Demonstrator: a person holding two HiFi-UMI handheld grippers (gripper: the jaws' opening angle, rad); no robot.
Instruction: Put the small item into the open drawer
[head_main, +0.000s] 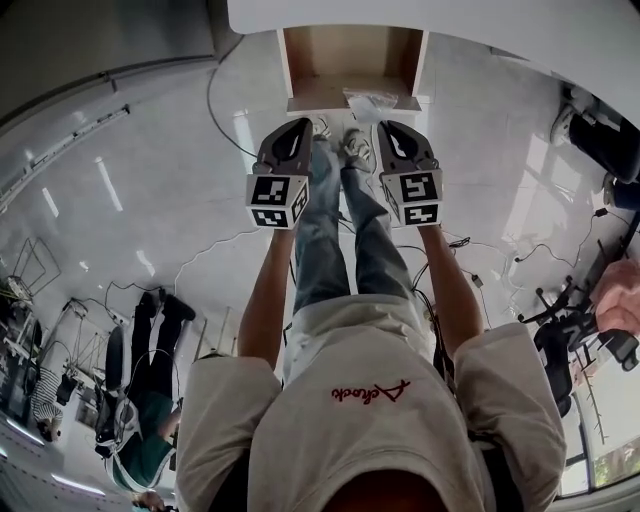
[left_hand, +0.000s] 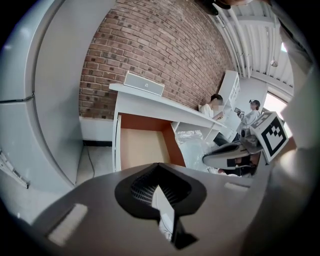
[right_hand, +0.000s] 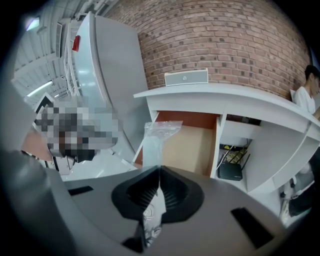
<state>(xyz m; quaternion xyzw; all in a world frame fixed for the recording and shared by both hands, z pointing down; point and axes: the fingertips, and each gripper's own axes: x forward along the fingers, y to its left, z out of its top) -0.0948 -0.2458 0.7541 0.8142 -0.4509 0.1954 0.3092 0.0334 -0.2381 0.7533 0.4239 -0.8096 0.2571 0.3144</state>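
The right gripper (right_hand: 160, 170) is clenched on a clear plastic bag (right_hand: 157, 137). The bag stands up past its jaw tips, with small contents, too blurred to name, behind them. The left gripper (left_hand: 159, 167), beside it, has its jaws closed together on nothing I can make out. Ahead of both tongs the open drawer (right_hand: 192, 150) shows only its tan bottom. To the right of the drawer, a shelf compartment holds a black box (right_hand: 231, 171).
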